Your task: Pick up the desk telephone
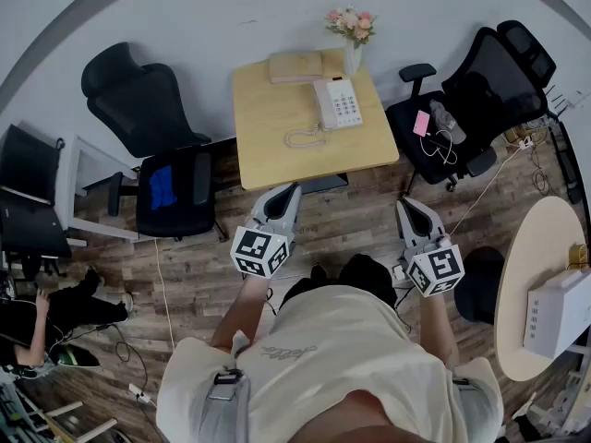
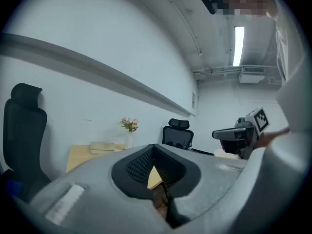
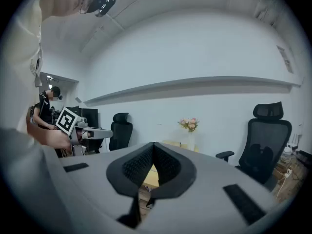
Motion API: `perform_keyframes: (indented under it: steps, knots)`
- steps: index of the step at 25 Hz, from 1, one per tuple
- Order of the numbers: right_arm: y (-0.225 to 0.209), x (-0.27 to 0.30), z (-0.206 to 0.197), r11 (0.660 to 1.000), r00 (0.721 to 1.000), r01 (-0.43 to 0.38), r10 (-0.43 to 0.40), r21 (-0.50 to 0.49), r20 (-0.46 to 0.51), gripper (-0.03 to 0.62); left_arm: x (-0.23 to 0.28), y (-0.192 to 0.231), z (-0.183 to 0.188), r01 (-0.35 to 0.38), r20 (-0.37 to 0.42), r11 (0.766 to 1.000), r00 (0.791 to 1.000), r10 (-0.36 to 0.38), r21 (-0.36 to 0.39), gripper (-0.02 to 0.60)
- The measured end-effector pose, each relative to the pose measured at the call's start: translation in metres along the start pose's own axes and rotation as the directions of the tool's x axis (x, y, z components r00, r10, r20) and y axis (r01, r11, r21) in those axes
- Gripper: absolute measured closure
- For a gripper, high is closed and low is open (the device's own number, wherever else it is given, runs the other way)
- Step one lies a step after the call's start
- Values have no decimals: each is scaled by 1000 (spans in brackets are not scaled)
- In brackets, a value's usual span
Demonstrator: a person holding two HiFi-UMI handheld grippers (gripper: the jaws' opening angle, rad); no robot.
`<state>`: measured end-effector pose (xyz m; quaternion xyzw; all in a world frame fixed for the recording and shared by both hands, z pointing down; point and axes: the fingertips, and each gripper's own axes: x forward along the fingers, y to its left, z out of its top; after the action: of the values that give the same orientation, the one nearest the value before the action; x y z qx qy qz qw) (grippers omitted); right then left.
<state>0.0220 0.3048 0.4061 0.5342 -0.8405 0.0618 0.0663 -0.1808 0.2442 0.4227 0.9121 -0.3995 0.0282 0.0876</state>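
Off to the left of the left gripper stands a black office chair (image 1: 152, 127) with something blue on its seat. The left gripper (image 1: 294, 190) is held low in front of the person, its jaws pressed together with nothing between them. Ahead of its tip is a small wooden table (image 1: 268, 146). The desk telephone (image 1: 337, 102) lies on the far part of that table, ahead of the left gripper and a little to its right, well apart from both tools. Its coiled cord (image 1: 303, 137) trails on the side nearer the grippers. Just beyond the telephone sit a flat tan book (image 1: 295, 65) and a vase of pink flowers (image 1: 352, 28) against the wall. The right gripper (image 1: 404, 204) is level with the left one, jaws likewise closed tight and empty; the telephone is ahead of it and to its left. Further right stands a second black chair (image 1: 480, 90) with a pink item and a cable on its seat. Right of the right gripper is a round table (image 1: 540, 247) carrying a white box (image 1: 563, 307).
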Motion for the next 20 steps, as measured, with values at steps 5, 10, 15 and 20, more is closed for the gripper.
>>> perform_keyframes:
  steps: [5, 10, 15, 20]
  knots:
    - [-8, 1, 5, 1000, 1000, 10, -10, 2, 11, 595, 11, 5, -2, 6, -17, 1000, 1000, -6, -5, 565]
    - [-27, 13, 3, 1000, 1000, 5, -5, 6, 4, 595, 38, 8, -4, 5, -34, 1000, 999, -5, -10, 565]
    - [-58, 43, -1, 1000, 1000, -20, 20, 0, -13, 595, 76, 7, 3, 9, -59, 1000, 998, -8, 5, 565]
    - [-99, 80, -3, 998, 997, -68, 68, 0, -25, 594, 120, 12, 29, -15, -51, 998, 999, 19, 62, 565]
